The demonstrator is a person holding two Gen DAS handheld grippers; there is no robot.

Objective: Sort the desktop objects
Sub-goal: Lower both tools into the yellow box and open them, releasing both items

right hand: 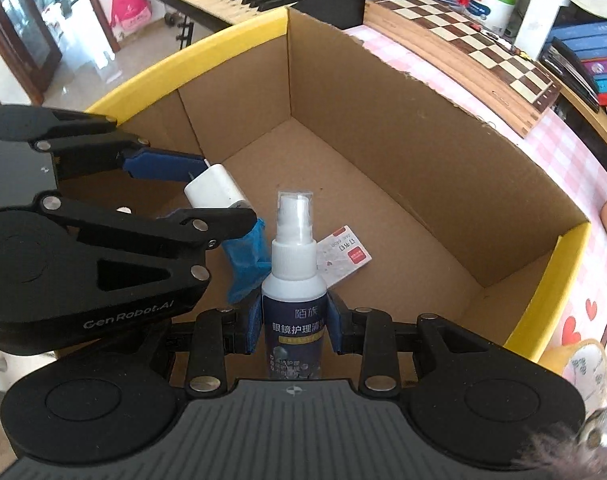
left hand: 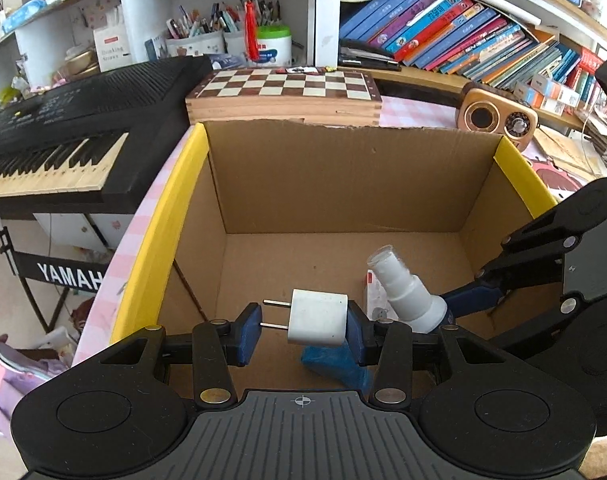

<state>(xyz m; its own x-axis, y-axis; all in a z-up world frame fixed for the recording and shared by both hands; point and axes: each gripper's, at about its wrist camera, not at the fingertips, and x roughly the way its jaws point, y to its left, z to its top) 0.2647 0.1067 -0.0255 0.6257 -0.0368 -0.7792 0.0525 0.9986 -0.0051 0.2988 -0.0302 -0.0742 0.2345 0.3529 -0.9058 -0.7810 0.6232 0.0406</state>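
Step in hand: depositing two items into the cardboard box (left hand: 343, 176).

Left gripper (left hand: 303, 322): clamped on a white plug adapter (left hand: 318, 317), above the box floor near its front edge.

Right gripper (right hand: 294, 326): clamped on a spray bottle (right hand: 294, 280), alongside.

Already on the floor: blue packet (right hand: 245, 264), card (right hand: 343, 258).

Next: probably lower, then release each.

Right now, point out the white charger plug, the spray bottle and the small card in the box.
charger plug (left hand: 318, 317): left wrist view, white body's front face.
spray bottle (right hand: 294, 280): right wrist view, white shoulder below the nozzle.
card (right hand: 343, 258): right wrist view, printed face.
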